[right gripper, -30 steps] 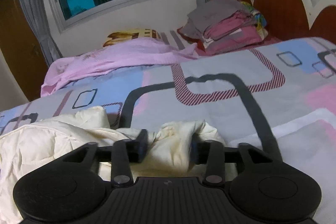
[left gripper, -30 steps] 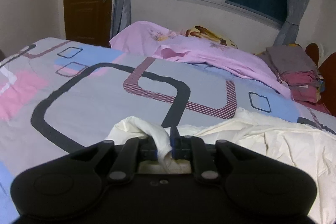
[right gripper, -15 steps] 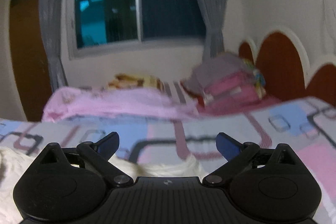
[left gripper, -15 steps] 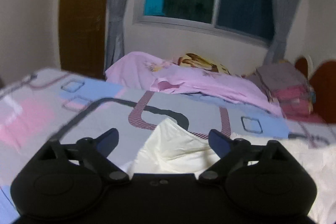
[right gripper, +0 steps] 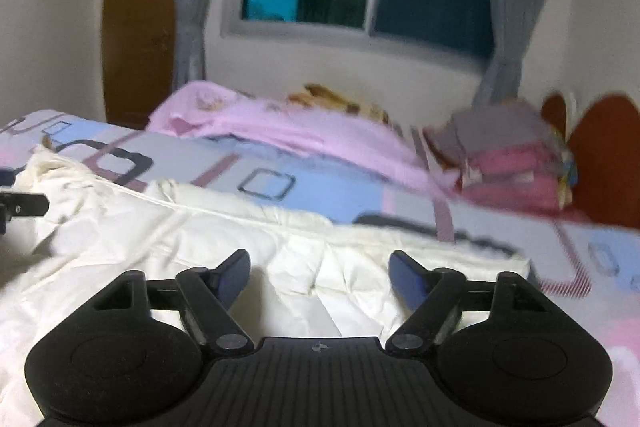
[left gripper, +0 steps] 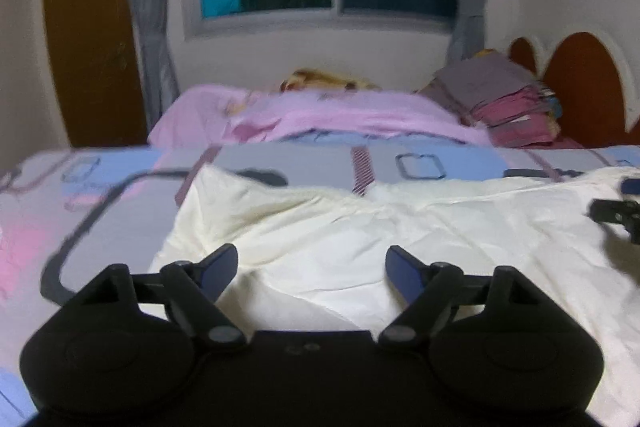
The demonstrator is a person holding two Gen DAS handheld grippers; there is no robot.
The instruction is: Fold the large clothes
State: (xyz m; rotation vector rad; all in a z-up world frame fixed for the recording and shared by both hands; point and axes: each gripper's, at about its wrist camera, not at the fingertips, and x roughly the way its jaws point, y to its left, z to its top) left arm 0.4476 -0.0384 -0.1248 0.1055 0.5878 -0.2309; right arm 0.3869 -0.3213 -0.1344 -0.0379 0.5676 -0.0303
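A large cream garment (left gripper: 360, 227) lies spread and wrinkled across the patterned bed; it also fills the lower left of the right wrist view (right gripper: 200, 239). My left gripper (left gripper: 312, 267) hovers over its left part, jaws apart and closing, with only loose cloth lying below them. My right gripper (right gripper: 320, 273) hovers over the garment's right end, jaws also apart and closing, pads not pressing the cloth. The right gripper's tip shows at the right edge of the left wrist view (left gripper: 616, 211). The left gripper's tip shows at the left edge of the right wrist view (right gripper: 20, 205).
The bedsheet (left gripper: 100, 195) has pink, blue and grey shapes. A pink blanket (left gripper: 320, 115) lies bunched along the far side under the window. A stack of folded clothes (left gripper: 500, 107) sits by the brown headboard (left gripper: 580, 79). A brown door (left gripper: 88, 39) stands at the far left.
Both grippers let go of the cream garment's corners and opened wide. They then pulled back, and the garment now lies spread flatter on the bed. Both views are blurred by motion.
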